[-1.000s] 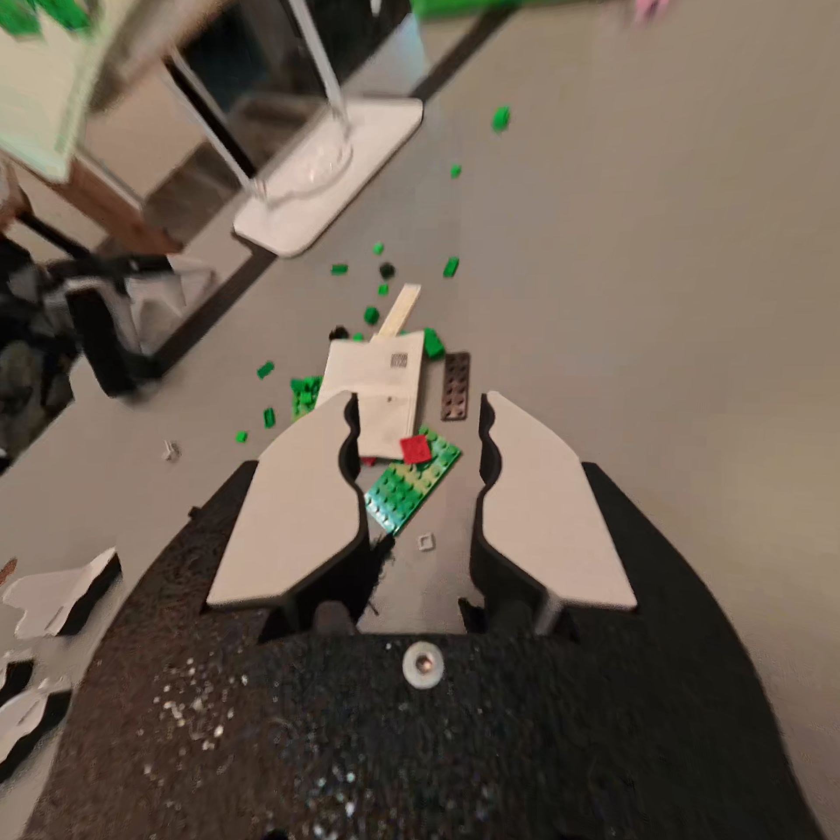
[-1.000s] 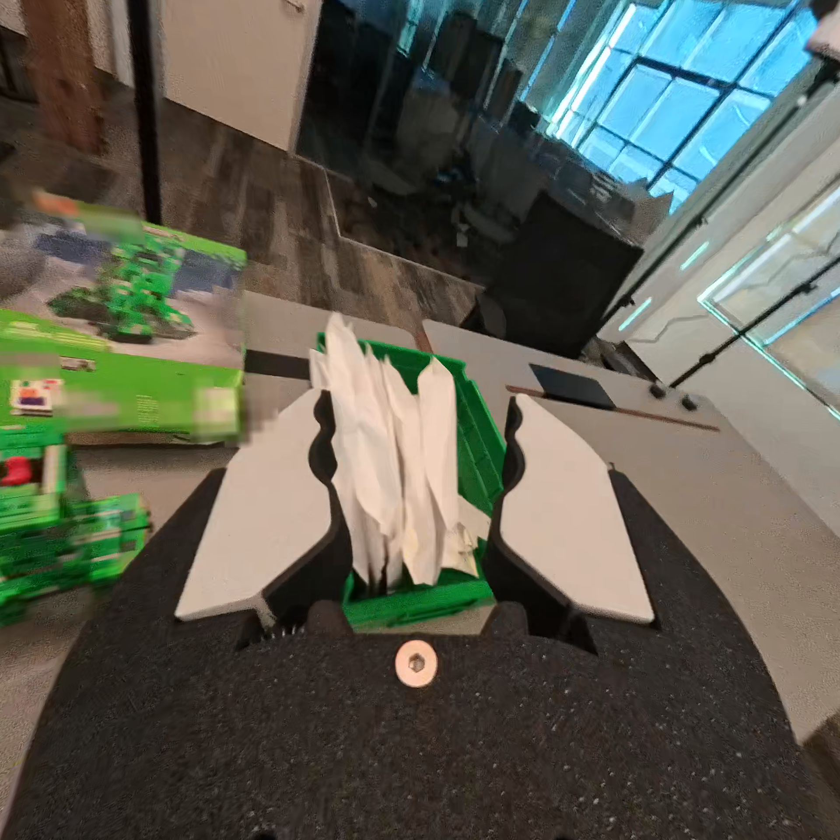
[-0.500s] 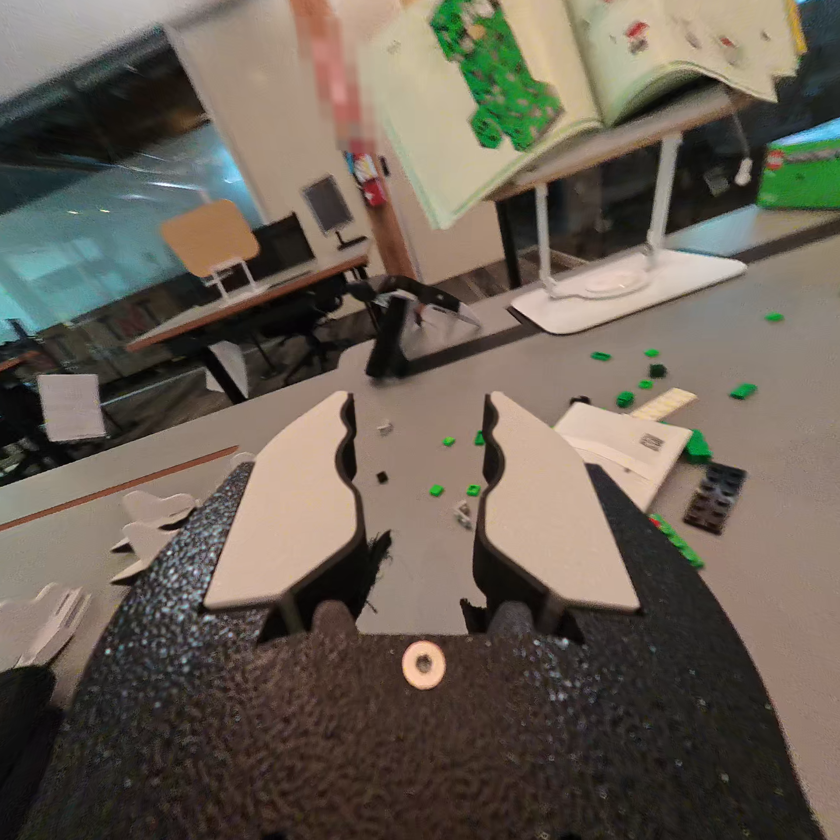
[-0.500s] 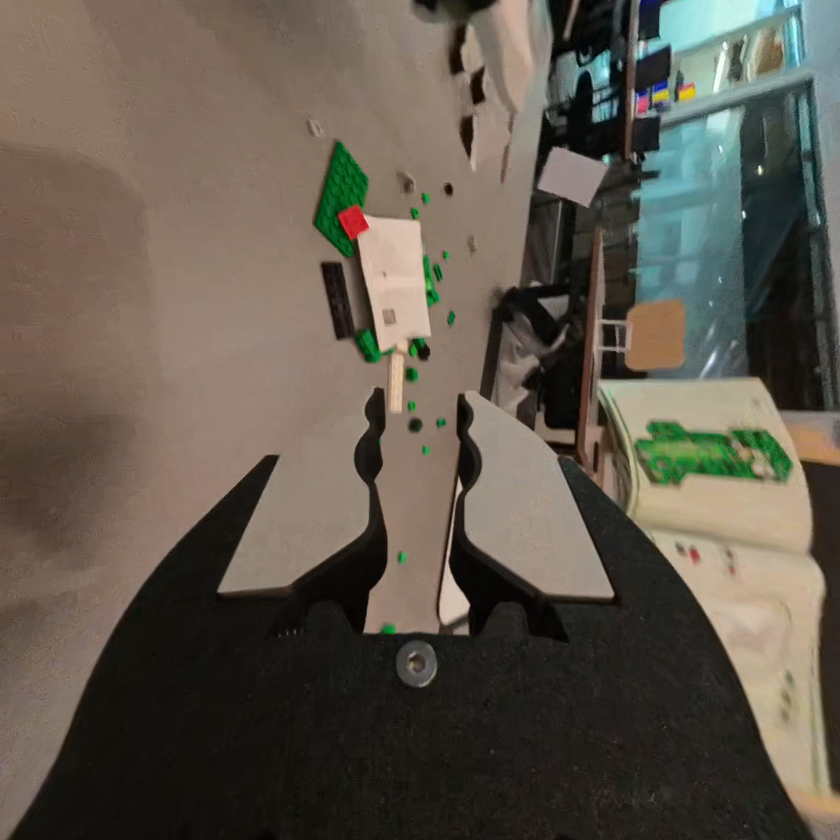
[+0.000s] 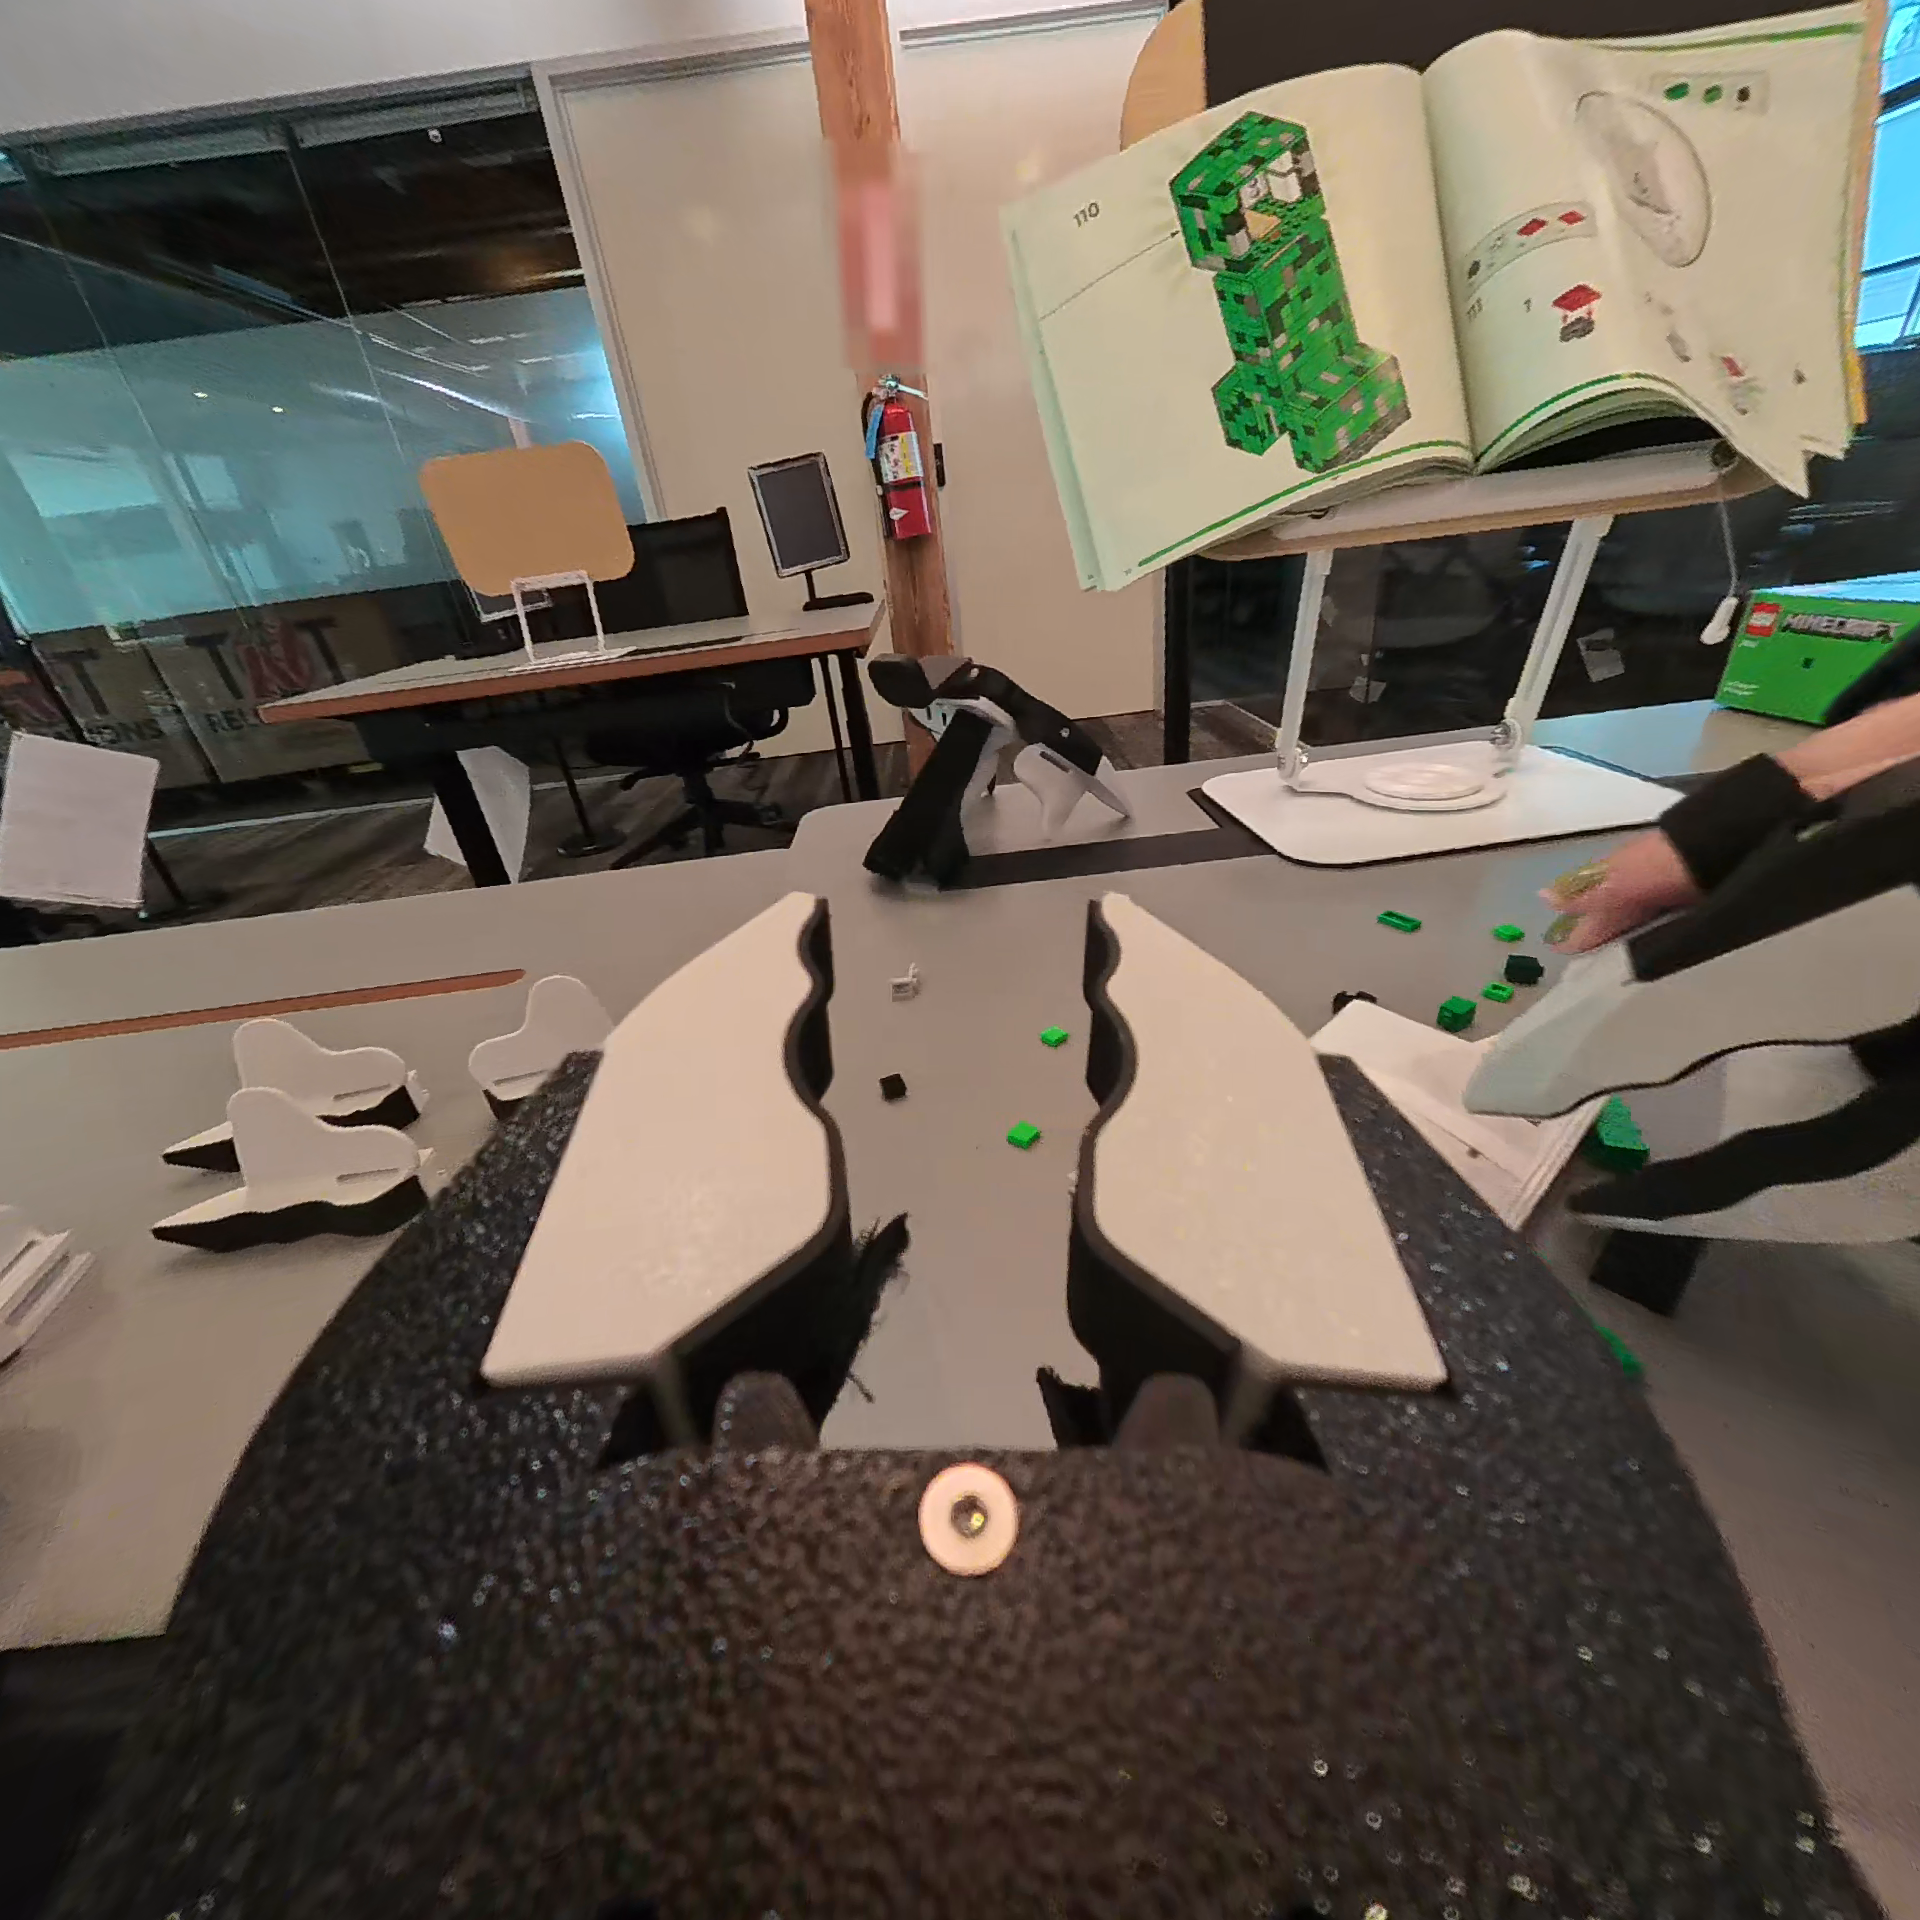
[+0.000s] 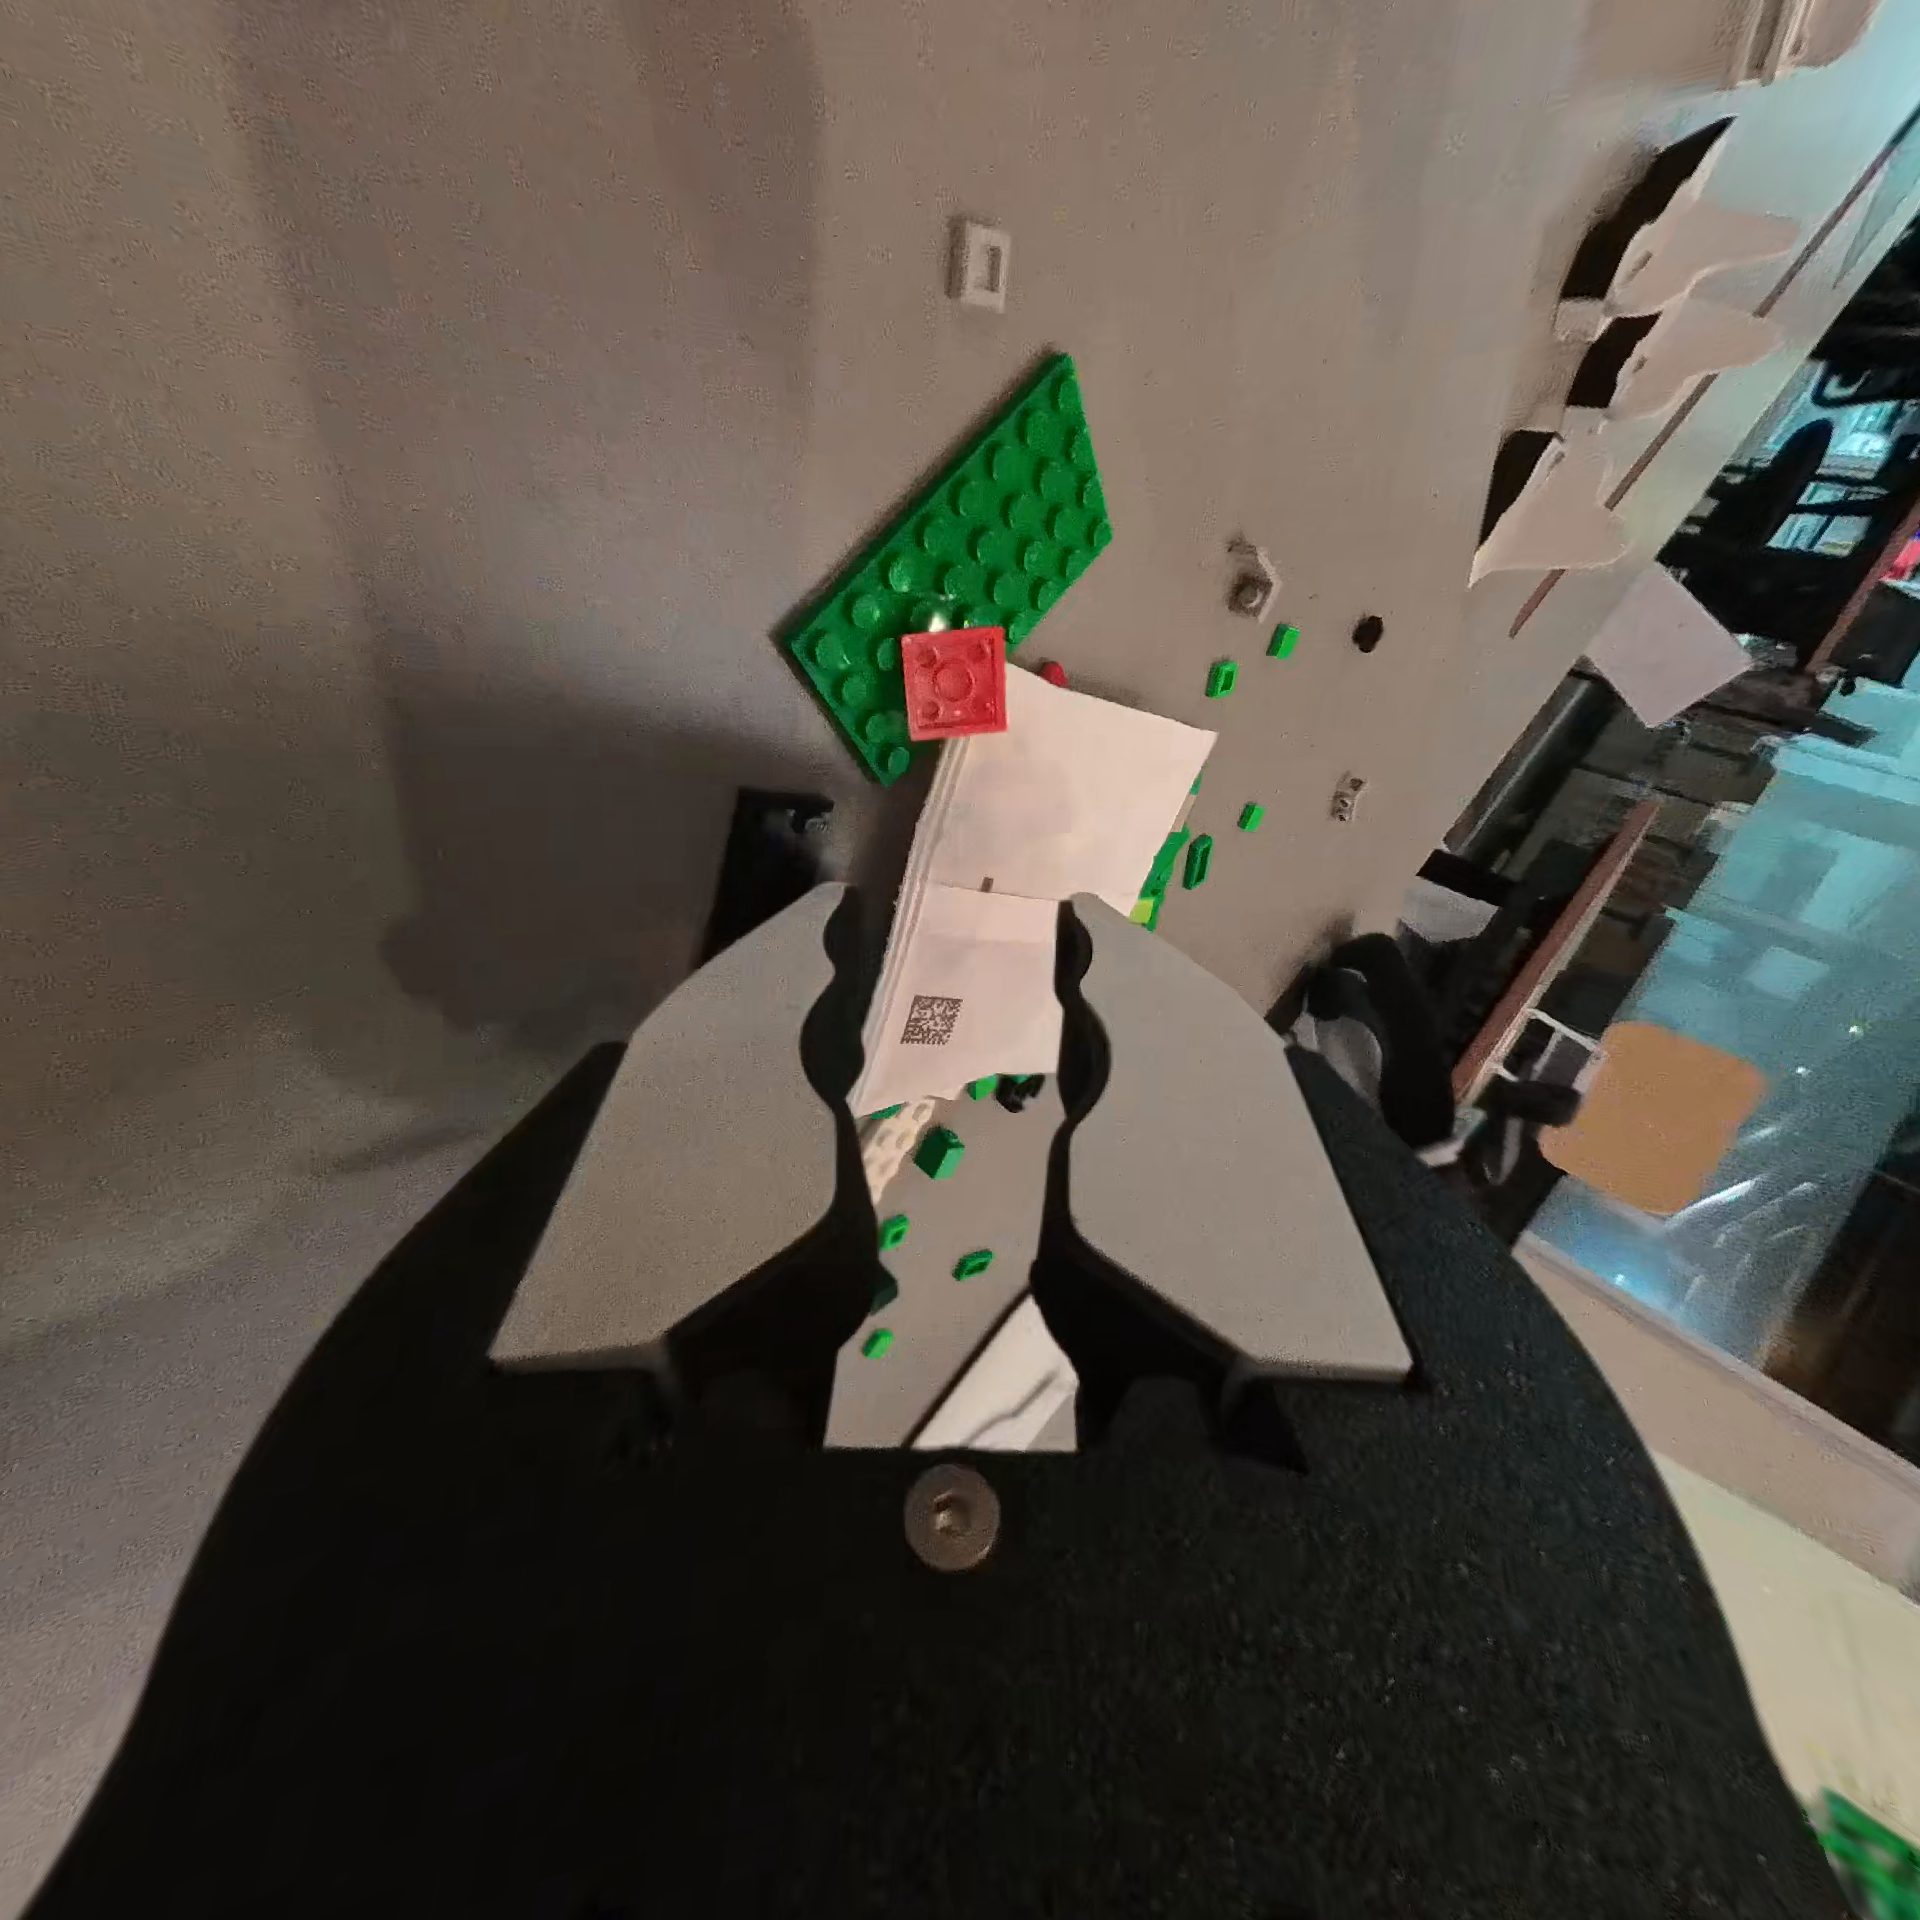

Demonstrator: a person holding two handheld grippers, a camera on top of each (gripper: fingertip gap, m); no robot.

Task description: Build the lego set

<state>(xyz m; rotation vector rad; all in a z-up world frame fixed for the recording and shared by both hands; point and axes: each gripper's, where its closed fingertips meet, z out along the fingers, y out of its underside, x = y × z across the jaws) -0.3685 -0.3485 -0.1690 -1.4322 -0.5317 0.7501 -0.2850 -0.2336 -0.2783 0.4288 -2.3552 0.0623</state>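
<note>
Our right gripper hangs open and empty over the white paper packet. The red square plate lies straight ahead beyond its tips, on the near corner of the green baseplate, whose long axis runs away up-right. Our left gripper, also open and empty, points elsewhere, so we judge the right nearer.

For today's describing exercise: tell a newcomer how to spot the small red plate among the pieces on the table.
Start at the grey table and find the big green baseplate, the largest flat piece there. At its corner nearest the white paper packet sits the small red plate, square, with one central stud. It is the only red piece; the scattered bits around are green, black or white.
</note>
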